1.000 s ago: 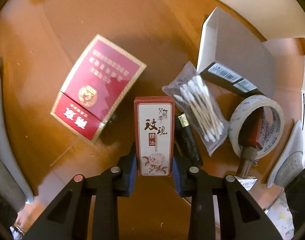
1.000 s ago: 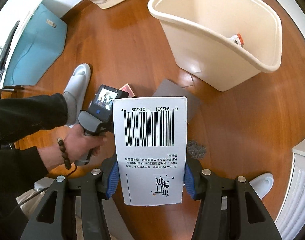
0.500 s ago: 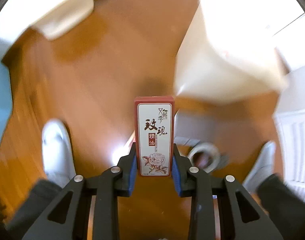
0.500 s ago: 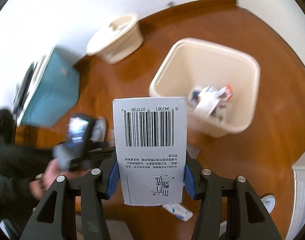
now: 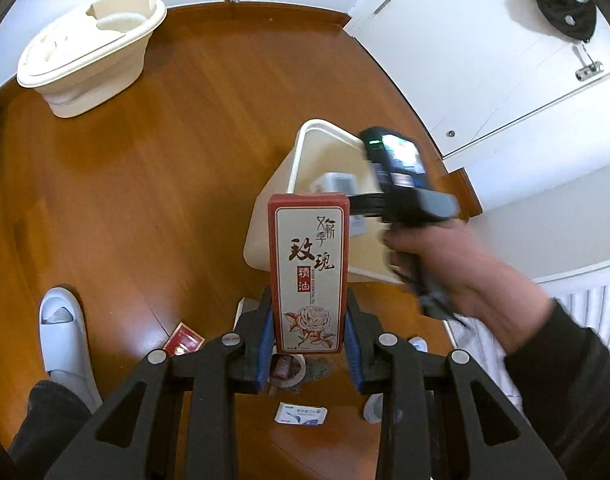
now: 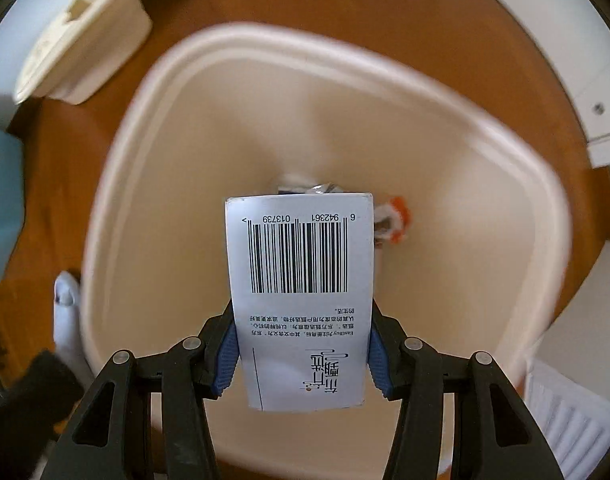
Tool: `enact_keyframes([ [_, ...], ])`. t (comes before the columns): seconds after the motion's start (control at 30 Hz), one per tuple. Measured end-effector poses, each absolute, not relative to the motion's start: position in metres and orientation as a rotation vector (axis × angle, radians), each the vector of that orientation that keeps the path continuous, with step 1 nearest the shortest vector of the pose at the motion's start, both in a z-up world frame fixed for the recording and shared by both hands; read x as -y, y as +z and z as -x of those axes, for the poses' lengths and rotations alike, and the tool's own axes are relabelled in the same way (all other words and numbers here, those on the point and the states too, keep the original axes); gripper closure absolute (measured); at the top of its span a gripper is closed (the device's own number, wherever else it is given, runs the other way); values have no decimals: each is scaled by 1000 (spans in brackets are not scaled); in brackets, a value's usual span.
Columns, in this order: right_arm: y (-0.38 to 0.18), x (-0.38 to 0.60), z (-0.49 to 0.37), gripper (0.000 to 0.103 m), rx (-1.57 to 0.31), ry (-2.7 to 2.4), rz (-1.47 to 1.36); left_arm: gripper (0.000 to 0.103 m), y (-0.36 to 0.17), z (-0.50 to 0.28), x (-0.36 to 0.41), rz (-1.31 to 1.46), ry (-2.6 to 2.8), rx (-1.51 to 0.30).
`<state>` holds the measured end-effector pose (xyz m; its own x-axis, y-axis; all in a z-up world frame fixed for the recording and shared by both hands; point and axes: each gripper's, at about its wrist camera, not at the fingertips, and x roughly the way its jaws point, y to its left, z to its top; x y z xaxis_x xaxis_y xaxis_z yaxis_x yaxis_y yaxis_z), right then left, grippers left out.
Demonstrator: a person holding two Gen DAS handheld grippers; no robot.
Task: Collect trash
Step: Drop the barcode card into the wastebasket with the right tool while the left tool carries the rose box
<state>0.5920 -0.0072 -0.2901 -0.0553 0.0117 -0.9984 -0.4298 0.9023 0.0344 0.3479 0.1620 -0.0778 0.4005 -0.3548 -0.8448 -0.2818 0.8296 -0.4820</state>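
Note:
My left gripper [image 5: 308, 344] is shut on a tall red box with a rose print [image 5: 309, 272], held high above the wooden floor. Beyond the red box stands the cream trash bin [image 5: 265, 232], with a person's hand [image 5: 445, 256] holding the right gripper over it. In the right wrist view, my right gripper [image 6: 301, 356] is shut on a white box with a barcode [image 6: 301, 276] and points straight down over the open bin [image 6: 153, 208]. Some trash with an orange piece [image 6: 397, 220] lies at the bin's bottom.
A cream mop bucket [image 5: 89, 52] stands at the far left by the wall. On the floor below lie a red packet [image 5: 183, 340], a tape roll [image 5: 293, 372] and a small blue-white pack [image 5: 301, 414]. A white slipper [image 5: 63, 332] is at the left. White doors [image 5: 505, 60] stand at the right.
My left gripper rose well off the floor with the red box; the litter now looks small below. My right gripper carried the white box from beside the bin to directly over its opening.

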Motion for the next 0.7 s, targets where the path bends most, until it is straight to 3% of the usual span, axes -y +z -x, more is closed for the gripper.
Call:
enact_keyframes([
  [0.17,-336,1,-609,42,-1691,328,265,74,-77,-346,-165,646,-48,-1177],
  [0.3,-330,5,-606,37,-1690,332,212,74,-83,-343,-164,649,-41,-1199],
  [0.5,-201,78,-546,36,-1424,414,-60,74,-95,-344,-151,606,-56,-1214],
  [0.57,-162,120,-510,24,-1350,415,-181,74,-98,-346,-139,584,-84,-1228],
  [0.7,-97,199,-419,16,-1218,378,-379,74,-106,-357,-110,536,-135,-1259],
])
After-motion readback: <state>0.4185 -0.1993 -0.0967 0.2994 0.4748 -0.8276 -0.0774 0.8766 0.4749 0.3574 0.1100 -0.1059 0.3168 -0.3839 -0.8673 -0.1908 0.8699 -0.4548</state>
